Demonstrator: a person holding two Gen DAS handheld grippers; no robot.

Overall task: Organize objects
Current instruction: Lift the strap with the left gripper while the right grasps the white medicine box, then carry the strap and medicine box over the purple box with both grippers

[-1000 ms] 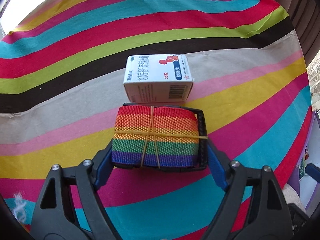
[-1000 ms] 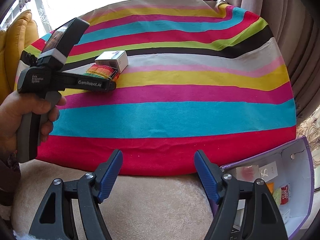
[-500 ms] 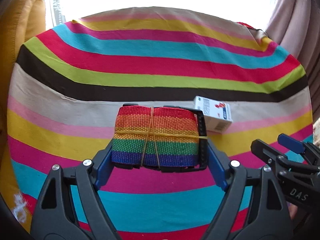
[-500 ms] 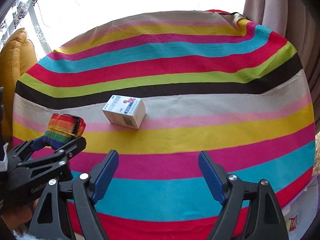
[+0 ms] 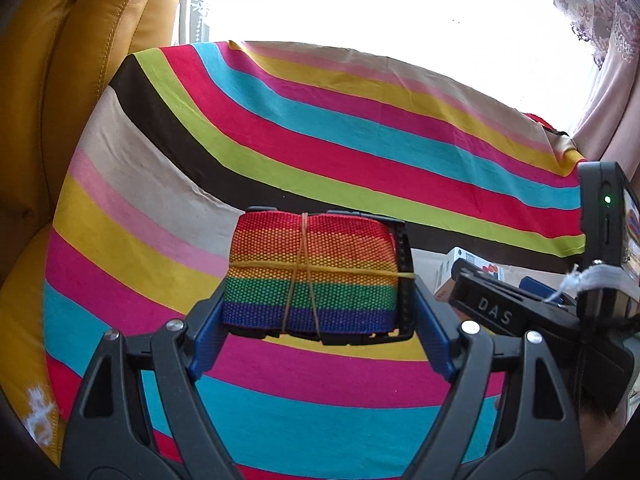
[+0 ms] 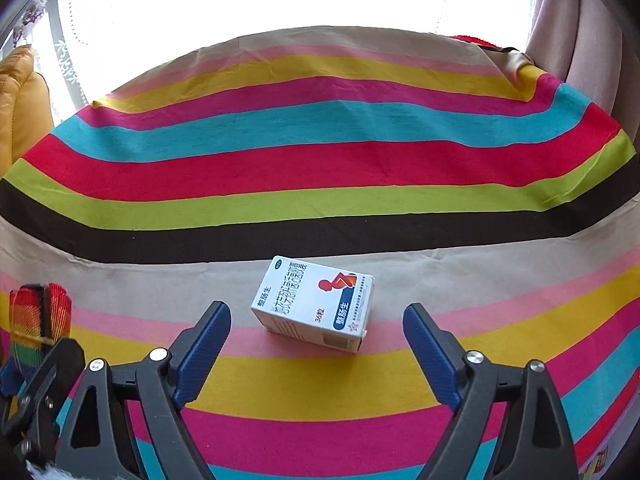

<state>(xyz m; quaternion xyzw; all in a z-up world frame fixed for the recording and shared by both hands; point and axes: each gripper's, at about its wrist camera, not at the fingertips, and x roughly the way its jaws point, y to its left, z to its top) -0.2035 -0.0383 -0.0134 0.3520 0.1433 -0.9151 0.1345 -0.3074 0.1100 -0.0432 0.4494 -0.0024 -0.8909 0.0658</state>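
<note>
My left jaws (image 5: 318, 320) grip the rainbow strap bundle (image 5: 312, 272), lifted off the striped cloth (image 6: 320, 160); my right jaws (image 6: 316, 344), just widened and empty, close in on the medicine box (image 6: 316, 304) lying there.

daylight pours in from the window (image 5: 380, 0) behind the striped cloth (image 6: 320, 168), and in both my views it blows out to pure white with no detail. the cloth itself is bright, saturated and sharp. the fisheye bends its stripes into arcs and darkens the corners to a black rim. the white box (image 6: 316, 308) casts only a thin soft shadow at its near edge. the lace curtain (image 5: 600, 4) is hazy with glare, and the yellow leather cushion (image 5: 60, 80) sits in duller light.
</note>
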